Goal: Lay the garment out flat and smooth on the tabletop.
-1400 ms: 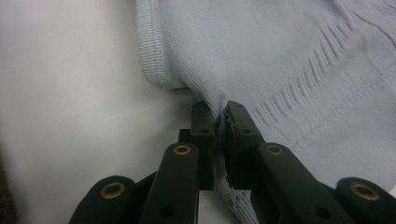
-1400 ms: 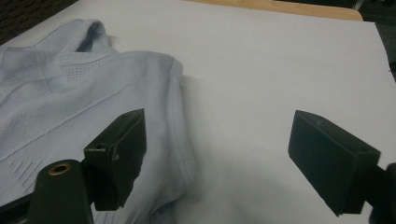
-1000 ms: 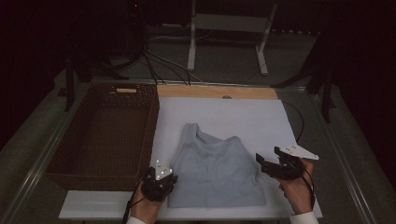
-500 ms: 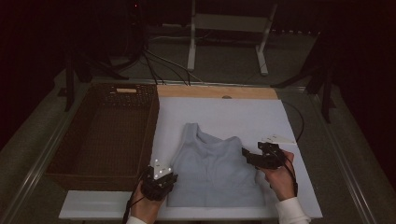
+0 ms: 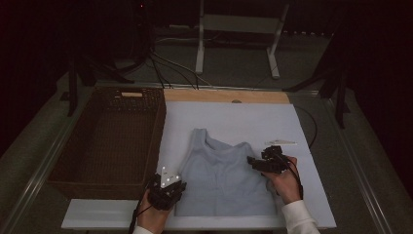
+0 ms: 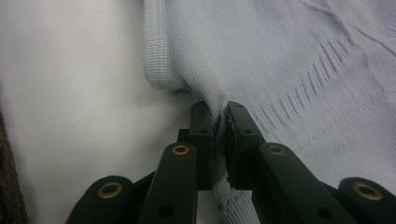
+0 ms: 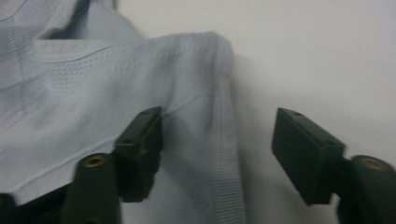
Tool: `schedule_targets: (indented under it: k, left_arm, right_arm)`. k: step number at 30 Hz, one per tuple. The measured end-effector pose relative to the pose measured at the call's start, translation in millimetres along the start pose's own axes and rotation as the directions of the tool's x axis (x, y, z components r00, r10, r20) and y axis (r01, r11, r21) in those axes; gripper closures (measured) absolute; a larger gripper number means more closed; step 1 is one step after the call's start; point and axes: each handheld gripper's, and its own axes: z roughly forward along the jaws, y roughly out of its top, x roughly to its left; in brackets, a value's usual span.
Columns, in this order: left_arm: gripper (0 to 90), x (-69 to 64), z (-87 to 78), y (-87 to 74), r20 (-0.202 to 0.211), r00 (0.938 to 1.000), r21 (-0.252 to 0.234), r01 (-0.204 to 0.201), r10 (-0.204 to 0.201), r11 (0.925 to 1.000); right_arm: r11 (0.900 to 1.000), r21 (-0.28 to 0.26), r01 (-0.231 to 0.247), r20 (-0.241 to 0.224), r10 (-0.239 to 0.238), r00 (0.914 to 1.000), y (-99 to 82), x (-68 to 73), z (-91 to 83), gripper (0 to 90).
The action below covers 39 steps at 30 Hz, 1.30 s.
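A knit top (image 5: 221, 178) lies on the white board (image 5: 253, 117) between the left gripper (image 5: 168, 187) and right gripper (image 5: 258, 163); a wicker basket (image 5: 109, 141) stands beyond the left gripper.

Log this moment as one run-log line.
left claw: shut on top hem | right claw: open, closing, straddling top's ribbed edge | basket: left of top

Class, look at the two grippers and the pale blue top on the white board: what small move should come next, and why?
Probably the right gripper should close on the top's ribbed edge. Its jaws have just been closing but stand apart, one over the cloth, one over the bare white board, with the edge between them. The left gripper is shut on the top's other side, so a second grip would let both lift it.
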Motion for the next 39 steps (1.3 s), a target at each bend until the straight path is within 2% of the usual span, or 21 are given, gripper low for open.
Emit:
schedule_targets:
  k: [4, 7, 8, 9, 11, 18, 20, 23, 26, 28, 33, 39]
  left_arm:
    - [83.1, -1.2, 1.3, -0.2, 0.003, 1.0, 0.0, -0.003, 0.003, 1.0]
    - [83.1, -1.5, 1.5, -0.2, 0.004, 1.0, 0.001, -0.005, 0.005, 1.0]
    - [83.1, -1.5, 1.5, -0.2, 0.005, 1.0, 0.001, -0.005, 0.005, 1.0]
    - [83.1, -1.6, 1.5, -0.2, 0.008, 1.0, -0.002, -0.005, 0.005, 1.0]
    - [83.1, -2.2, 1.4, -0.1, 0.012, 0.9999, -0.005, -0.01, 0.01, 0.9999]
    - [82.9, -5.6, 4.0, 3.0, 0.038, 0.9991, -0.018, -0.018, 0.019, 0.9997]
    - [82.9, -8.1, 6.0, 5.5, 0.053, 0.9985, -0.025, -0.015, 0.016, 0.9996]
    - [82.8, -13.9, 8.1, 9.0, 0.062, 0.9976, -0.035, -0.027, 0.029, 0.999]
    - [82.7, -14.1, 7.4, 9.1, 0.066, 0.9974, -0.035, -0.026, 0.028, 0.999]
    - [82.5, -12.3, 5.3, 8.4, 0.067, 0.9976, -0.036, -0.012, 0.015, 0.9993]
    - [81.9, -12.2, 2.3, 7.3, 0.065, 0.9978, -0.036, -0.011, 0.014, 0.9993]
    - [82.0, -12.5, 2.6, 7.2, 0.067, 0.9976, -0.036, -0.013, 0.016, 0.9992]
  right_arm:
    - [0.9989, 0.046, -0.011, -0.044, 0.013, 0.9989, -1.1, -0.2, 3.7, 53.4]
    - [0.9974, 0.071, -0.012, -0.073, 0.017, 0.9972, -1.5, 2.2, 4.2, 68.5]
    - [0.9974, 0.071, -0.012, -0.073, 0.017, 0.9972, -1.5, 2.2, 4.2, 68.5]
    - [0.9972, 0.075, -0.003, -0.085, 0.009, 0.9963, -1.2, 4.1, 3.0, 80.4]
    - [0.9972, 0.074, 0.003, -0.08, 0.003, 0.9968, -0.9, 4.8, 1.5, 83.8]
    - [0.9995, 0.028, 0.014, -0.032, -0.013, 0.9994, 0.5, 1.0, -9.5, 85.6]
    - [0.9999, 0.01, 0.008, -0.001, -0.008, 1.0, 1.0, -1.8, -13.9, 85.7]
    - [0.9998, -0.016, -0.012, 0.019, 0.012, 0.9997, 1.8, -6.6, -20.7, 85.7]
    - [0.9998, -0.021, 0.001, 0.016, 0.0, 0.9999, 1.2, -4.8, -25.2, 85.6]
    - [0.9995, -0.027, 0.017, 0.009, -0.016, 0.9998, 0.3, -0.5, -27.7, 85.4]
    - [0.9963, -0.048, 0.072, -0.021, -0.073, 0.9971, -3.0, 18.0, -34.1, 84.9]
    - [0.9913, -0.063, 0.115, -0.072, -0.12, 0.9902, -6.8, 35.9, -42.5, 84.6]
